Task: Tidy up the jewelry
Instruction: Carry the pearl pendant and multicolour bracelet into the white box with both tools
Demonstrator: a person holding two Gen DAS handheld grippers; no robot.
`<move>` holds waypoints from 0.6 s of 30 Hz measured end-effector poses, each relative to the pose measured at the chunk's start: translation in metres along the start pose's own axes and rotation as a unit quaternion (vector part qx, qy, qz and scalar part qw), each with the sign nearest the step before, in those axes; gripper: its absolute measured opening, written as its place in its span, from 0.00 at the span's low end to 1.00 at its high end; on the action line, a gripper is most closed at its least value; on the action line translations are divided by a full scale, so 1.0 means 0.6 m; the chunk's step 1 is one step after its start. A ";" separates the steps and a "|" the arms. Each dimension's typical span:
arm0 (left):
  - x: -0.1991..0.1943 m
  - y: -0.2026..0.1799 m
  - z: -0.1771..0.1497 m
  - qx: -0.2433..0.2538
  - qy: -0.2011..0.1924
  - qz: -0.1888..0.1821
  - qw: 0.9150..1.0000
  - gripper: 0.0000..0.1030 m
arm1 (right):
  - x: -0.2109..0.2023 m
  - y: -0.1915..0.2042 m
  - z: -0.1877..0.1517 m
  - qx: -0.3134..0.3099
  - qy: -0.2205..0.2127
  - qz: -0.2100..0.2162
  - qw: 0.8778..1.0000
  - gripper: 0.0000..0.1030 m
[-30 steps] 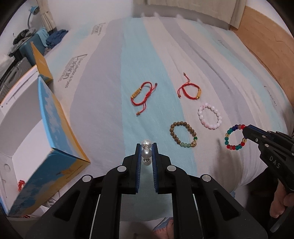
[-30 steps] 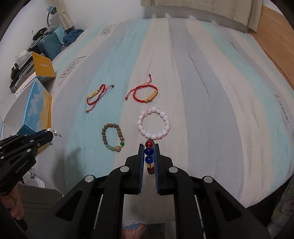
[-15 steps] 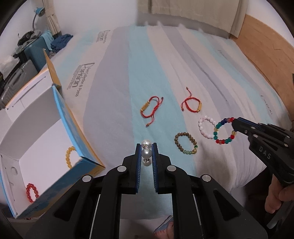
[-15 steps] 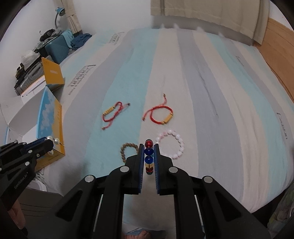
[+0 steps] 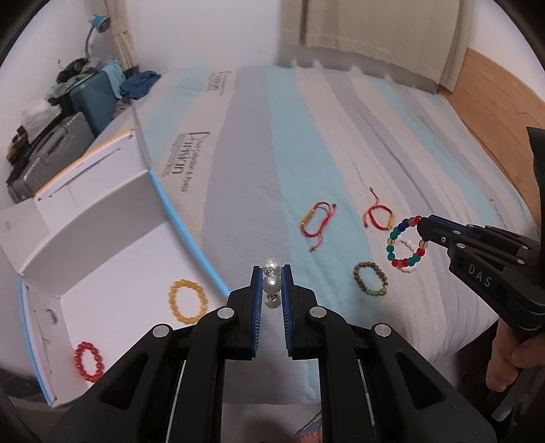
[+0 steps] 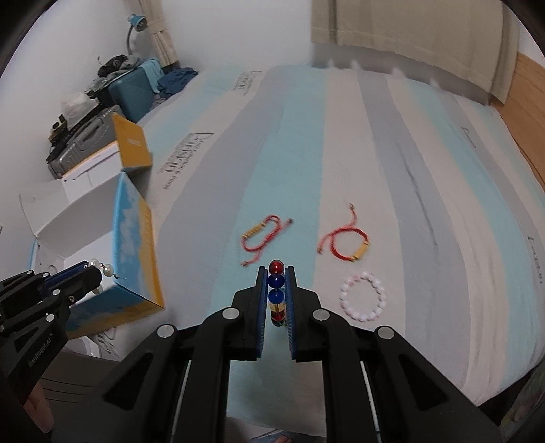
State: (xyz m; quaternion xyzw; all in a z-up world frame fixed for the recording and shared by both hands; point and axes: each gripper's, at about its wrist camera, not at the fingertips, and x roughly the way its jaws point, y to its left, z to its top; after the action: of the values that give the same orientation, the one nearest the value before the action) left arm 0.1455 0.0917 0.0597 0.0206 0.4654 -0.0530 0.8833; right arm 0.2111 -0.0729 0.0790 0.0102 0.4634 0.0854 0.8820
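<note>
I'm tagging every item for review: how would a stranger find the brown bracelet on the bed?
Start at the striped bedsheet and go to its near edge, right of the open white box. The brown bead bracelet lies flat there, nearer that edge than the two red cord bracelets. It is the only dull wooden-looking loop, with a few green beads.

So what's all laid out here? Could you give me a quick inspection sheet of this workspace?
Surface: striped bedspread on a bed.
Job's things: open box holding yellow bead bracelet and red bead bracelet; two red cord bracelets, pink bead bracelet and brown bead bracelet on the bed.
Clutter: suitcases piled with clothes.
Grippers: left gripper shut on pearl piece; right gripper shut on multicolour bead bracelet.
Cables: nothing seen.
Surroundings: curtain, blue lamp.
</note>
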 end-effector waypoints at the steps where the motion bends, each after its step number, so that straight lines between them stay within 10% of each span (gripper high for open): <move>1: -0.005 0.009 0.001 -0.003 -0.001 0.003 1.000 0.10 | -0.003 0.012 0.005 -0.004 -0.002 0.003 1.000 0.09; 18: -0.070 0.182 -0.024 -0.061 -0.008 0.054 0.997 0.10 | -0.018 0.206 0.043 -0.068 -0.016 0.044 0.997 0.09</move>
State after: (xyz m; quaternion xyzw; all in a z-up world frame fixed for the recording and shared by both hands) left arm 0.1221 0.2044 0.0848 -0.0085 0.4586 0.0231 0.8883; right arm 0.2089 0.0486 0.1144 -0.0282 0.4412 0.1558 0.8833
